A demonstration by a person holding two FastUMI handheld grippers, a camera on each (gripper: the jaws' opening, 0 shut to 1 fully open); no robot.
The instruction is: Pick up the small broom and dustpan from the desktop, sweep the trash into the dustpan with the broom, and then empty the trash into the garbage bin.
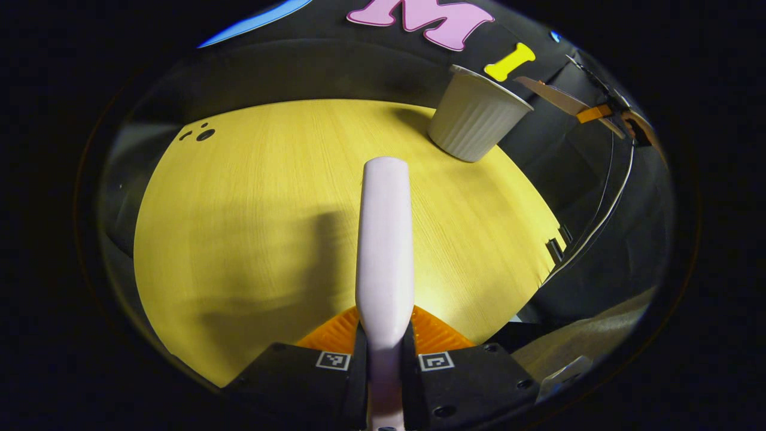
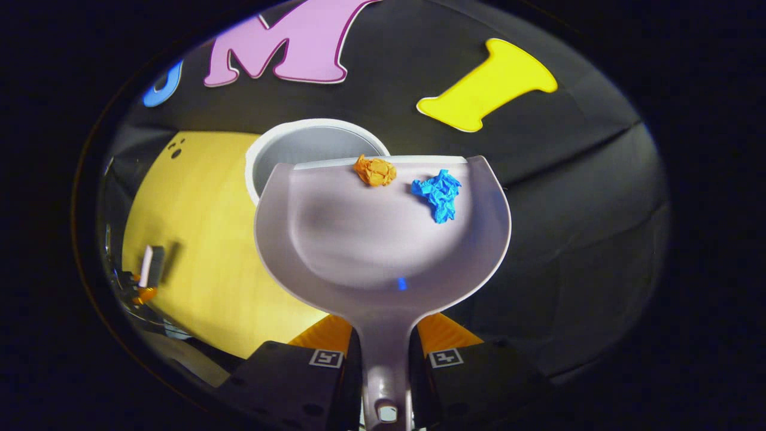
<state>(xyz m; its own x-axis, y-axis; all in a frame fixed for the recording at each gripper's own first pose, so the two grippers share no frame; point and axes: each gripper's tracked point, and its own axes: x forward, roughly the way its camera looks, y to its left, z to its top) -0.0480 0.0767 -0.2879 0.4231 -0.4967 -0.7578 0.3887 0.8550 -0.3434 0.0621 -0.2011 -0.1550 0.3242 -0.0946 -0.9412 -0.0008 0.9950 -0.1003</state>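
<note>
A pale lilac dustpan [image 2: 383,239] is hanging tilted over the white garbage bin [image 2: 299,149], its front lip just above the bin's rim, with an orange crumpled paper ball [image 2: 375,170] and a blue crumpled paper ball [image 2: 438,193] lying near that lip, in the right gripper view. The right gripper [image 2: 386,353] is clamping the pan's handle between both fingers. Far left in the same view, the other gripper is showing small over the yellow wooden desktop [image 2: 197,251]. In the left gripper view, the left gripper [image 1: 384,353] is pinching the broom handle [image 1: 385,239], a pale rounded bar pointing out over the desktop [image 1: 251,227], with the ribbed bin [image 1: 476,117] standing at the far edge.
</note>
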